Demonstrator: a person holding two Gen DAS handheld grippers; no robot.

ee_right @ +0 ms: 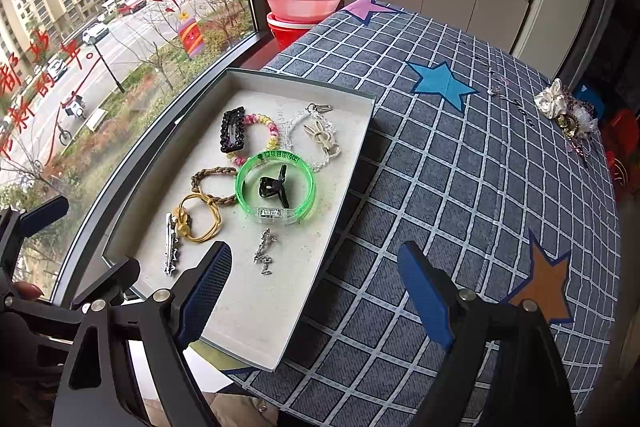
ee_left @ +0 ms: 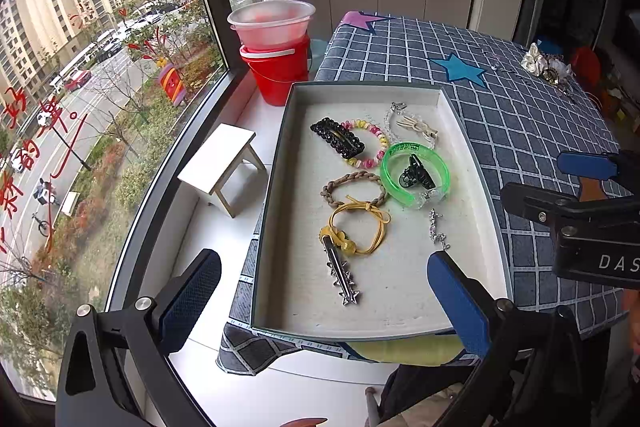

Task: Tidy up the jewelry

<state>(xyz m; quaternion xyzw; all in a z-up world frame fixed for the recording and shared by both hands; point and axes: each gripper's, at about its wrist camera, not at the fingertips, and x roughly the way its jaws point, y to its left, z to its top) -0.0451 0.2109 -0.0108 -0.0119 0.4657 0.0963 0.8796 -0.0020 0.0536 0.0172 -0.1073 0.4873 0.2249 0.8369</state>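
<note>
Two views. Left wrist: left gripper fingers spread wide, holding nothing, above near end of shallow grey cardboard tray on counter with blue checked cloth. Tray holds black beaded clip, green translucent bangle around a black claw clip, braided brown hair tie, yellow elastic tie, silver spiked clip. Right wrist: right gripper fingers also apart, empty, over tray's near right edge; small silver chain just ahead; white fabric jewelry pile at far counter edge, well apart.
</note>
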